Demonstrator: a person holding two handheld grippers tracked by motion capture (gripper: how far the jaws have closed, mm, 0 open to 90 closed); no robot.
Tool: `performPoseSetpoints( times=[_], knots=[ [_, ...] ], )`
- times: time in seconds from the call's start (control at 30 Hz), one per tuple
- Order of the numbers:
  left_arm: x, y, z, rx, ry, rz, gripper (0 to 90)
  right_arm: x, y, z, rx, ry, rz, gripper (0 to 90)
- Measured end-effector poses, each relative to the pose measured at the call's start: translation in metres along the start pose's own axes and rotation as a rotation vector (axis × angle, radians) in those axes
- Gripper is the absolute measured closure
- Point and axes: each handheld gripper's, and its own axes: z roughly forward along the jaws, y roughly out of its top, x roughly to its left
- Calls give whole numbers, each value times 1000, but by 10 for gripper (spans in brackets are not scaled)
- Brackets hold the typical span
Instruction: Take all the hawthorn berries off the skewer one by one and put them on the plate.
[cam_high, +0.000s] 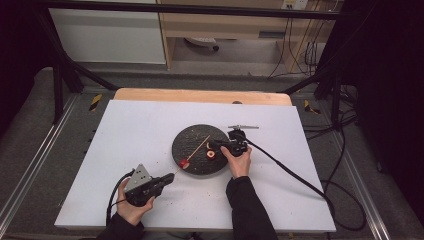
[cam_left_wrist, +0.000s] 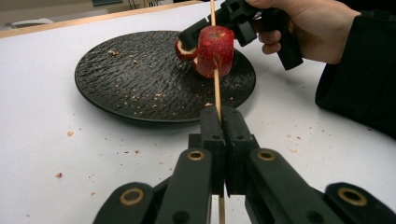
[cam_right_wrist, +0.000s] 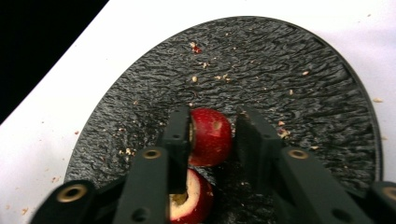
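A thin wooden skewer (cam_left_wrist: 217, 88) runs through a red fruit piece (cam_left_wrist: 215, 51) and slants up over the black textured plate (cam_high: 182, 142). My left gripper (cam_left_wrist: 221, 114) is shut on the skewer's lower end, off the plate's near left edge (cam_high: 169, 178). Over the plate, my right gripper (cam_right_wrist: 215, 121) straddles a red fruit half (cam_right_wrist: 212, 135). Its left jaw touches the fruit and a gap shows at the right jaw, so it is open. A second cut piece (cam_right_wrist: 196, 198) with pale flesh lies just below the jaws.
Crumbs are scattered on the plate (cam_right_wrist: 280, 60) and the white tabletop. A small metal tool (cam_high: 243, 127) lies behind the plate at the right. The right gripper's cable (cam_high: 290, 170) trails off to the right. A wooden board (cam_high: 200, 95) edges the table's far side.
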Motion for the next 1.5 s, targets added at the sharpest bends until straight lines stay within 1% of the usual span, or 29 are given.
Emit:
performPoseSetpoints(
  times=[0.07, 0.17, 0.23, 0.3, 0.37, 0.43, 0.47, 0.53, 0.57, 0.67, 0.73, 0.87, 1.0, 1.17, 1.23, 1.3, 1.4, 1.5],
  knots=[
    [0, 0, 0, 1, -1, 0, 883, 1, 1, -3, -10, -11, -13, 597],
    [0, 0, 0, 0, -1, -1, 883, 4, 4, -10, -32, -9, -32, 541],
    [0, 0, 0, 1, 0, 0, 883, 7, 7, -16, -44, -3, -46, 520],
    [0, 0, 0, 2, -1, 0, 883, 9, 8, -20, -51, -9, -64, 496],
    [-1, 0, 1, 3, -2, 2, 883, 10, 8, -20, -54, -18, -79, 443],
    [-1, 0, 1, 5, -2, 4, 883, 8, 6, -17, -51, -34, -111, 386],
    [-1, 0, 1, 5, -3, 4, 883, 8, 5, -16, -49, -43, -118, 353],
    [-1, 0, 1, 5, -3, 3, 883, 7, 3, -14, -45, -61, -137, 327],
    [-1, 0, 1, 3, -2, 0, 883, 7, 3, -14, -46, -58, -141, 308],
    [0, 0, 0, -1, 1, -3, 883, 10, 4, -18, -51, -37, -143, 229],
    [0, 1, 0, 0, 1, -2, 883, 13, 5, -23, -52, -25, -154, 179],
    [-2, 1, 1, 5, 2, 1, 883, 22, 3, -35, -45, 8, -176, 114],
    [-2, 1, 3, 8, 4, 0, 883, 32, -3, -47, -29, 42, -189, 60],
    [-4, 1, 5, 14, 3, 0, 883, 45, -16, -56, 6, 64, -230, 37],
    [-6, 1, 6, 17, 0, 1, 883, 50, -22, -58, 13, 79, -241, 29],
    [-7, 1, 8, 17, -1, 3, 883, 54, -29, -60, 7, 99, -242, 30],
    [-9, 2, 10, 22, -3, 9, 883, 59, -38, -60, 14, 121, -241, 29],
    [-12, 2, 12, 25, -8, 11, 883, 62, -44, -61, 14, 143, -228, 30]
  ],
)
